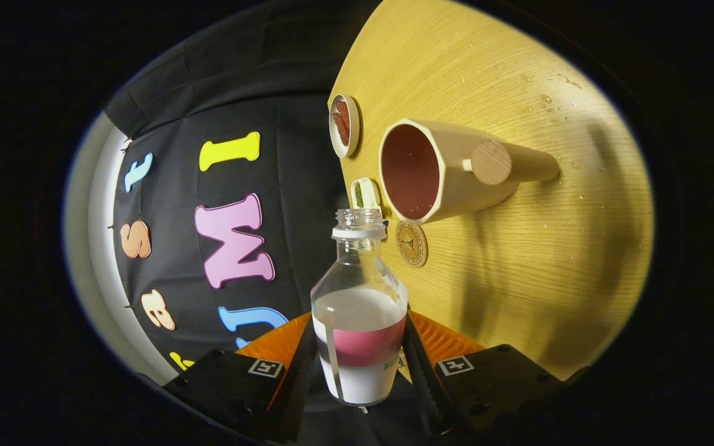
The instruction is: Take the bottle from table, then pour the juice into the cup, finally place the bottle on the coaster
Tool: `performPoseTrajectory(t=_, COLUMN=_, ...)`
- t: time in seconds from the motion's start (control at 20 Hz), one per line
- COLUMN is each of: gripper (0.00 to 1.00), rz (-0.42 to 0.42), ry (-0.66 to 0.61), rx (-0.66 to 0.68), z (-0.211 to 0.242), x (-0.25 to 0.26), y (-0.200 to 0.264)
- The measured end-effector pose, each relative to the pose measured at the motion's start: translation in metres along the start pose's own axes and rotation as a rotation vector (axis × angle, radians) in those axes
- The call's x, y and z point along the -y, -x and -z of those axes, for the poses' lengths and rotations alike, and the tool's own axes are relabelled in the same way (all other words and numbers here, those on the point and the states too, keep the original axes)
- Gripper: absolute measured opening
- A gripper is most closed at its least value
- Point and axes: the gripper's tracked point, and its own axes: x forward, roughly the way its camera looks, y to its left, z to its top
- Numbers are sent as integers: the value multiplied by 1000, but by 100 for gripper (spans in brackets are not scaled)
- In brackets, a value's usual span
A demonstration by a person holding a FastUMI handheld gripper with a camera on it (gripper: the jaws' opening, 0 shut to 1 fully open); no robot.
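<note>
My gripper is shut on a clear uncapped bottle with a pink label band and white juice in its lower half. The view is rolled, so the wooden table stands sideways beyond the fingers. A beige cup with a round wooden handle and a reddish inside stands on the table, its open mouth just beyond and beside the bottle's neck. A small round coaster lies flat next to the cup's rim, close to the bottle's mouth. No juice is leaving the bottle.
A small white dish with brown pieces sits near the table edge past the cup. Another small white dish with something green lies right behind the bottle's mouth. Water drops dot the tabletop beyond the cup.
</note>
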Motion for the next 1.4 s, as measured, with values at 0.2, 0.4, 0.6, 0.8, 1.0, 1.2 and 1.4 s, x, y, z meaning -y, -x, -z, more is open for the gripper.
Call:
performPoseTrajectory(t=0.2, gripper=75, rz=3, ry=-31, rx=-2, z=-1, x=-1, y=1)
performPoseTrajectory(t=0.4, gripper=75, rz=1, ry=-53, rx=-3, z=-3, x=-3, y=1)
performPoseTrajectory(t=0.6, gripper=75, rz=0, ry=-77, rx=2, z=-5, x=-5, y=-1)
performPoseTrajectory(t=0.8, gripper=75, rz=1, ry=-97, rx=-5, z=-4, x=-5, y=-1)
performPoseTrajectory(t=1.0, gripper=75, rz=-6, ry=-121, rx=-3, z=-4, x=-9, y=0)
performPoseTrajectory(t=1.2, gripper=75, rz=-16, ry=-143, rx=4, z=-5, x=-14, y=0)
performPoseTrajectory(t=1.4, gripper=75, rz=-21, ry=-159, rx=9, z=-5, x=-17, y=0)
